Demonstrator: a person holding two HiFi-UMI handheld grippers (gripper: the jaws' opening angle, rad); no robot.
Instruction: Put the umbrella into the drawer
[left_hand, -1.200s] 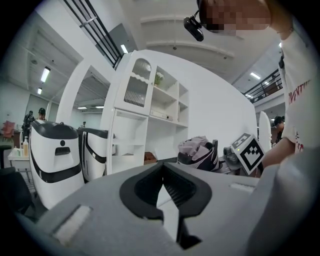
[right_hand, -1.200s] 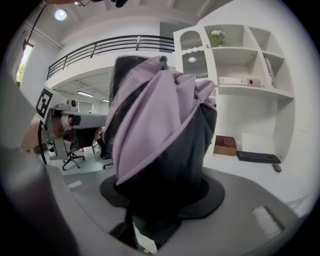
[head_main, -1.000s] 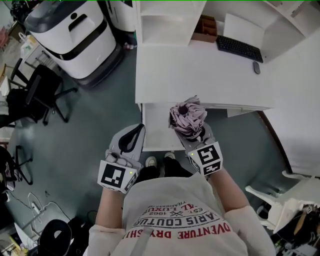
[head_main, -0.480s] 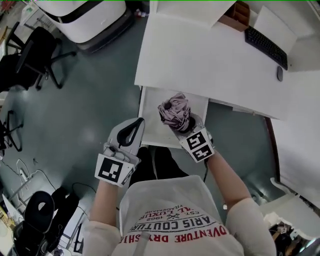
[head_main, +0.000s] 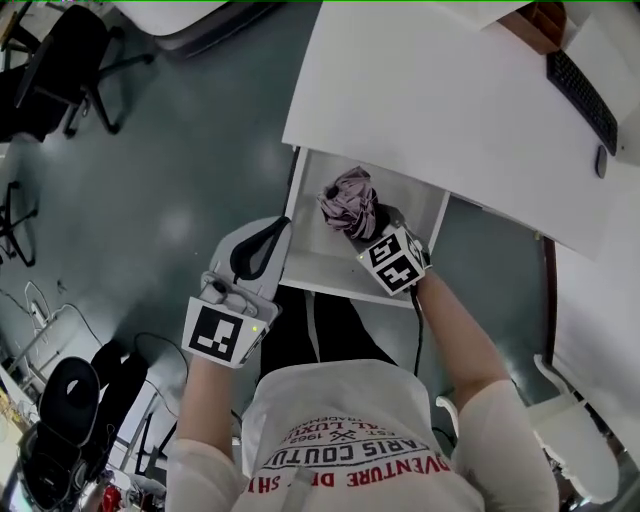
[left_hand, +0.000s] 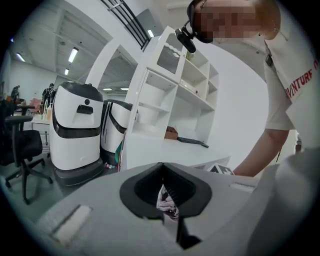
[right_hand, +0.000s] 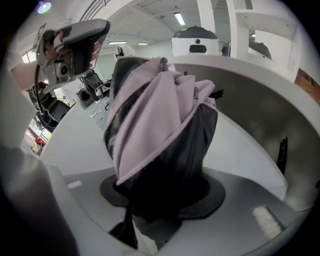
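Note:
A folded umbrella (head_main: 348, 198) with mauve and dark fabric is held bunched in my right gripper (head_main: 374, 228), which is shut on its lower part. The gripper points steeply down into the open white drawer (head_main: 340, 272) under the desk, with the umbrella inside the drawer's opening. In the right gripper view the umbrella (right_hand: 160, 125) fills the space between the pads, with the drawer's curved wall behind it. My left gripper (head_main: 262, 248) hangs outside the drawer's left front corner, jaws shut on nothing. In the left gripper view its black pads (left_hand: 150, 187) meet.
A white desk (head_main: 440, 100) spans above the drawer, with a keyboard (head_main: 580, 85) and mouse (head_main: 600, 160) at its far right. Black office chairs (head_main: 60, 60) stand on the grey floor at left. White machines (left_hand: 75, 130) and shelving (left_hand: 170, 95) show in the left gripper view.
Both grippers have come down. The right one tipped its nose downward and carried the umbrella from above the drawer's front into its opening. The left stayed beside the drawer's left edge.

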